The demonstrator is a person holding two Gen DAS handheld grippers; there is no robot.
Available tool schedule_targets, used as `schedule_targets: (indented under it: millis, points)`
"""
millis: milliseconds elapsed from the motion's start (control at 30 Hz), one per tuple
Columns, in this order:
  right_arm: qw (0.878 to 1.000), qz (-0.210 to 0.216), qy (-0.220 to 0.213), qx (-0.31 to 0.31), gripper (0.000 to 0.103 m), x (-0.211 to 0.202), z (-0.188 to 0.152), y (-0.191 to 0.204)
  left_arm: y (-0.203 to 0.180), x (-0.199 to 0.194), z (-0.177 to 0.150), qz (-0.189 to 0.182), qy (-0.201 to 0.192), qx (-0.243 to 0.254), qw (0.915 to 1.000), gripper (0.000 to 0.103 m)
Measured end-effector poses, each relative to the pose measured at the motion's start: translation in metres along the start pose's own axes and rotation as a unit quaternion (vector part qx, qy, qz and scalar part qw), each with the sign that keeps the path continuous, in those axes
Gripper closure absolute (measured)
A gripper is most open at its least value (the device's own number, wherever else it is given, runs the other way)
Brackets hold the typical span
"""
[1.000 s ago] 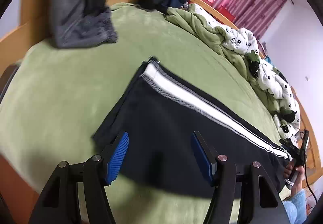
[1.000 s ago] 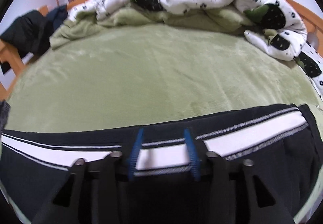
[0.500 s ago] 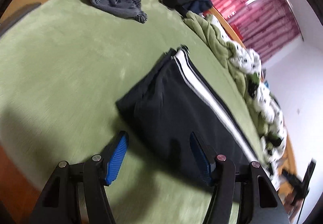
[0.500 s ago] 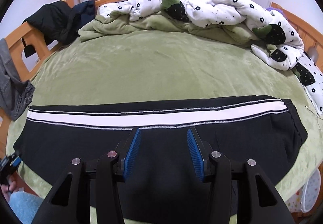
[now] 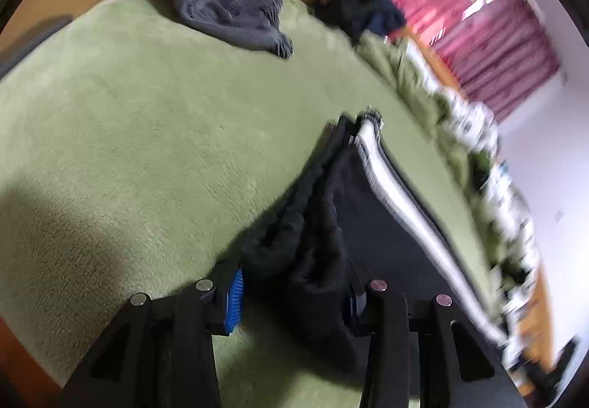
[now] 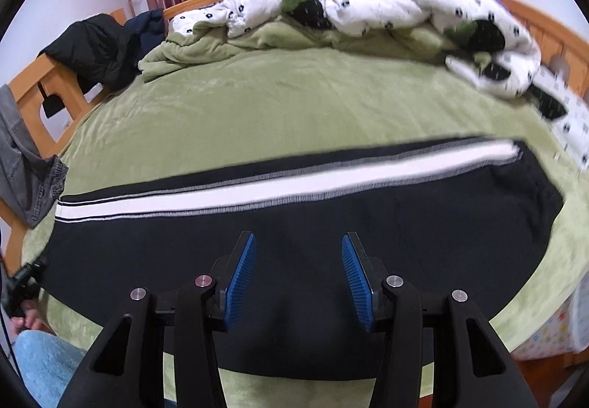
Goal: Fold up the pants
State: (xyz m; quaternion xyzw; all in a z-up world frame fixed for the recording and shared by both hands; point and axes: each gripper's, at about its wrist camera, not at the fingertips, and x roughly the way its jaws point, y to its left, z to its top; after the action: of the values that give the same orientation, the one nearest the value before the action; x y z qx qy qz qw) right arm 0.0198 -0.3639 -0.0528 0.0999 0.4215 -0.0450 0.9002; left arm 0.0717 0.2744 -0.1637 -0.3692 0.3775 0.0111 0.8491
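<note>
Black pants with a white side stripe lie flat across the green bed. In the left wrist view the pants run away to the right. My left gripper is open and straddles a bunched corner of the pants' end; black cloth fills the gap between the blue pads. My right gripper is open and empty, hovering over the pants' near edge around the middle.
The green blanket covers the bed. A rumpled white spotted duvet lies along the far side. Grey jeans and a dark jacket hang on the wooden bed frame. A person's blue-clad leg is at lower left.
My left gripper has moved forward onto the pants' end, and the cloth now bunches between its pads. My right gripper has pulled back from the stripe and stays open.
</note>
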Motion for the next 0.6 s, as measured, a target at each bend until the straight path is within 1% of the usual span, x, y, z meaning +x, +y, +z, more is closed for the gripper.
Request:
schedule_targets:
  millis: [33,133,167,200,233,333,400,500,533,600]
  points:
    - [1.000,0.005,0.005,0.003,0.055,0.004,-0.003,-0.002,0.002,0.000,0.003,-0.007,0.002,-0.015,0.9999,0.060]
    - [1.000,0.017,0.008,0.004,0.055,0.017,-0.011,-0.009,0.000,0.005,0.010,0.014,0.014,-0.056,0.9982,0.059]
    - [1.000,0.026,0.003,0.005,0.055,0.021,-0.013,-0.013,-0.003,0.007,0.013,0.025,0.020,-0.068,0.9971,0.061]
    - [0.999,0.036,0.001,0.008,0.055,0.024,-0.014,-0.015,-0.007,0.007,0.017,0.031,0.026,-0.072,0.9966,0.070]
    - [0.998,0.054,-0.001,0.013,0.055,0.029,-0.015,-0.021,-0.011,0.007,0.018,0.029,0.025,-0.068,0.9969,0.078]
    - [0.997,0.077,-0.002,0.025,0.055,0.038,-0.016,-0.033,-0.041,-0.010,0.026,0.027,0.010,-0.041,0.9987,0.080]
    - [0.996,0.088,-0.006,0.031,0.055,0.041,-0.019,-0.044,-0.074,-0.028,0.027,0.022,-0.005,-0.009,0.9997,0.081]
    - [0.996,0.082,-0.018,0.032,0.055,0.040,-0.023,-0.058,-0.138,-0.045,0.017,0.021,-0.026,0.067,0.9972,0.081]
    - [0.996,0.079,-0.023,0.031,0.055,0.038,-0.024,-0.063,-0.162,-0.047,0.010,0.013,-0.027,0.090,0.9955,0.081]
    - [0.996,0.079,-0.039,0.032,0.055,0.031,-0.030,-0.077,-0.216,-0.050,-0.007,-0.019,-0.016,0.130,0.9913,0.081]
